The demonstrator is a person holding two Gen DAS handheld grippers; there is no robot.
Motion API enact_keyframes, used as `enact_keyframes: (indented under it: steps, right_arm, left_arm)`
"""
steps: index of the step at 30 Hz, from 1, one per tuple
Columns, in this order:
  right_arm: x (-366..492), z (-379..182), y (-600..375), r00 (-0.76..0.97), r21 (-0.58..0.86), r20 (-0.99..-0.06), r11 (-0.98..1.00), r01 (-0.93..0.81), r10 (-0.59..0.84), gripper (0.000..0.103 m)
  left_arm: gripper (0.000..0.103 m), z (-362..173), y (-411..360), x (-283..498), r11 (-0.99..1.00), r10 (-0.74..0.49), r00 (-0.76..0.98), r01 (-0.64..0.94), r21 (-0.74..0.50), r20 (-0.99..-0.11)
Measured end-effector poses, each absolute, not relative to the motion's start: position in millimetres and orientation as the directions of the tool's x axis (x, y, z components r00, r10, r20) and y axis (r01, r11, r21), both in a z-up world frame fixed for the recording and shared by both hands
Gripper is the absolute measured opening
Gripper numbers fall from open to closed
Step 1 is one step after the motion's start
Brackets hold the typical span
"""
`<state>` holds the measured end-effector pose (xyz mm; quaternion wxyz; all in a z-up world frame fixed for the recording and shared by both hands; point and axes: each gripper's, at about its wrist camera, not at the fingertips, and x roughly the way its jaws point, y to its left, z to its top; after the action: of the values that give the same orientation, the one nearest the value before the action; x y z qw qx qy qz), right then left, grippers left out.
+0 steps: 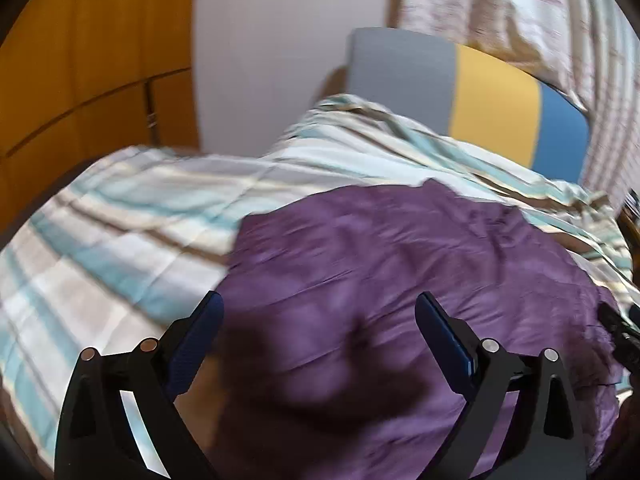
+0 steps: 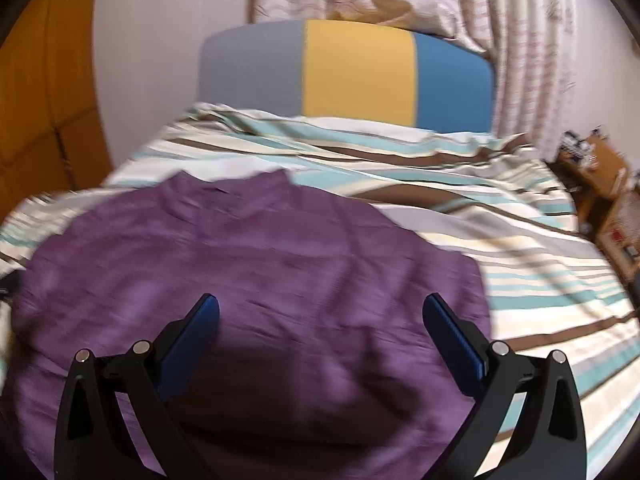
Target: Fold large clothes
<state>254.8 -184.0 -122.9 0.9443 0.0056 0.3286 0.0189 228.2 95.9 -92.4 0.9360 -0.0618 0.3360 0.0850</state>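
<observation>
A large purple garment (image 1: 380,264) lies spread flat on a striped bedspread (image 1: 120,216). My left gripper (image 1: 318,308) hovers above the garment's near left part, its jaws wide apart with nothing between them. In the right wrist view the same purple garment (image 2: 248,248) fills the lower left, its collar end pointing toward the headboard. My right gripper (image 2: 320,308) hangs over its near right part, also open and empty. Both grippers cast dark shadows on the cloth. A bit of the other gripper (image 1: 624,336) shows at the right edge of the left wrist view.
A grey, yellow and blue headboard (image 2: 360,76) stands at the far end of the bed. Patterned curtains (image 2: 520,40) hang behind it. Orange wardrobe doors (image 1: 80,80) are on the left. Cardboard boxes (image 2: 600,184) sit on the floor right of the bed.
</observation>
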Motion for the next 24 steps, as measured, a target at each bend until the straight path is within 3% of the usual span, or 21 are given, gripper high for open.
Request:
enact_keyframes:
  steps: [6,10,18,24]
  right_arm:
    - [285.3,-150.4,-154.2,0.733,-0.028,-0.680,0.998,-0.061,0.026,0.101]
    - [295.5,-182.5,-155.2,0.693,-0.039,-0.720,0.998,-0.051,0.007,0.101]
    - [299.4,-190.0,-157.2,0.683,-0.045,-0.731,0.998,-0.043,-0.003,0.101]
    - [296.5,-187.0,-157.0,0.689,-0.051,-0.725,0.998,-0.042,-0.008,0.101]
  left_arm:
    - [0.096,-125.8,58.4,282.3,0.991,0.128,0.687,-0.108,0.073,-0.715]
    - [0.100,-151.0,75.9,294.7,0.992,0.057,0.645,-0.120,-0.028,-0.762]
    - [0.100,-153.9,70.8,295.9,0.993,0.071,0.638,-0.118,-0.006,-0.767]
    - [0.100,-130.8,74.3,243.2,0.993,0.087,0.674,-0.115,0.012,-0.733]
